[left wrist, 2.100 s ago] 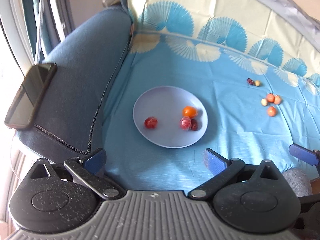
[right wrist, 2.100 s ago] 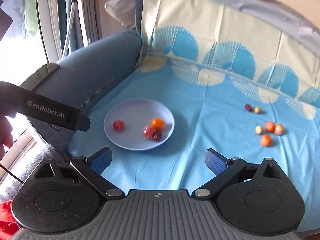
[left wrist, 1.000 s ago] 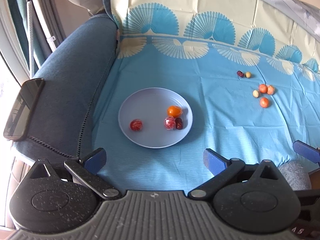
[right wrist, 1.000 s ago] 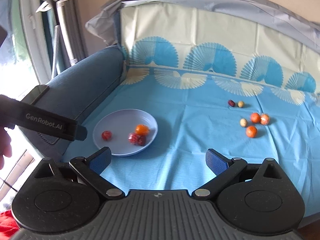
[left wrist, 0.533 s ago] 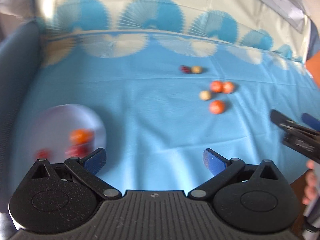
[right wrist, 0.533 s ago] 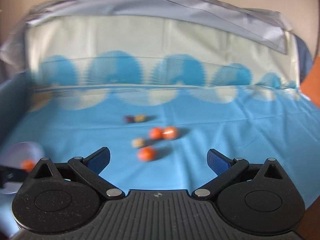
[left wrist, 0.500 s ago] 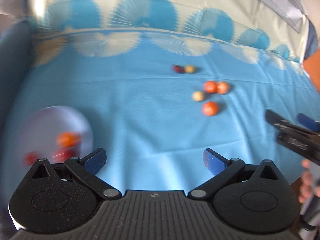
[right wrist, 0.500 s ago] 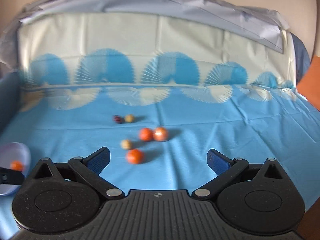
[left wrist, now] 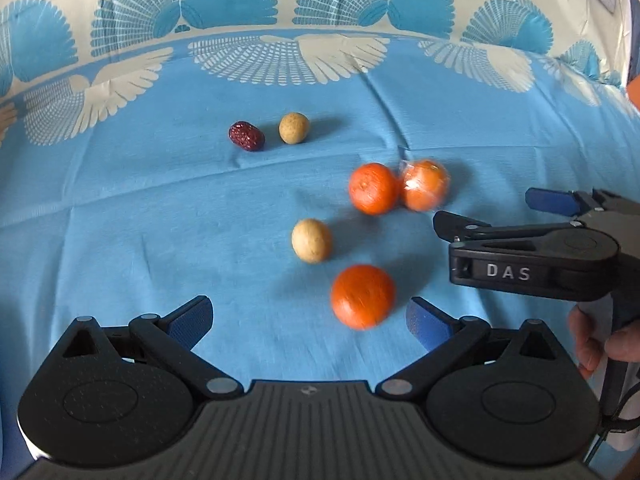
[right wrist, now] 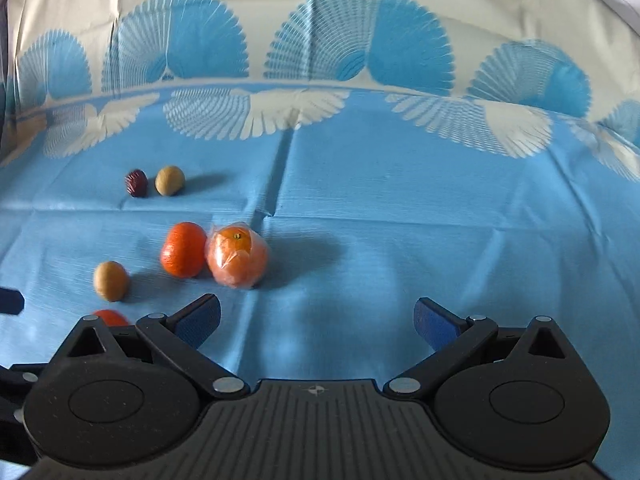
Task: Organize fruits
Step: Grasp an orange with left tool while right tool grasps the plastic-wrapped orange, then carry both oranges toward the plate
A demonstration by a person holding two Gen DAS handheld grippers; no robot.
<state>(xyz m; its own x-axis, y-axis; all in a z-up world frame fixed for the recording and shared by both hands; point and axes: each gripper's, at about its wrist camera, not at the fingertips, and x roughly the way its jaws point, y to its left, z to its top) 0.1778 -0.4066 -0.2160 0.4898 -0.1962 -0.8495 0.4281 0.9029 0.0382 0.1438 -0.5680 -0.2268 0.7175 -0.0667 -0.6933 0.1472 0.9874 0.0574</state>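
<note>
Both grippers are wide open, holding nothing. The left gripper (left wrist: 308, 318) hovers right over the nearest orange (left wrist: 363, 296); the right gripper (right wrist: 316, 318) sits just beside the wrapped orange (right wrist: 236, 258). Farther back on the blue cloth (left wrist: 140, 220) lies a red date (left wrist: 247, 136).

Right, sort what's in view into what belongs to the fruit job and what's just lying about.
Belongs to the job:
- near orange
- bare orange
- wrapped orange
- near tan fruit
- far tan fruit
- red date
- left gripper, open
- right gripper, open

Just lying about:
- blue patterned cloth
</note>
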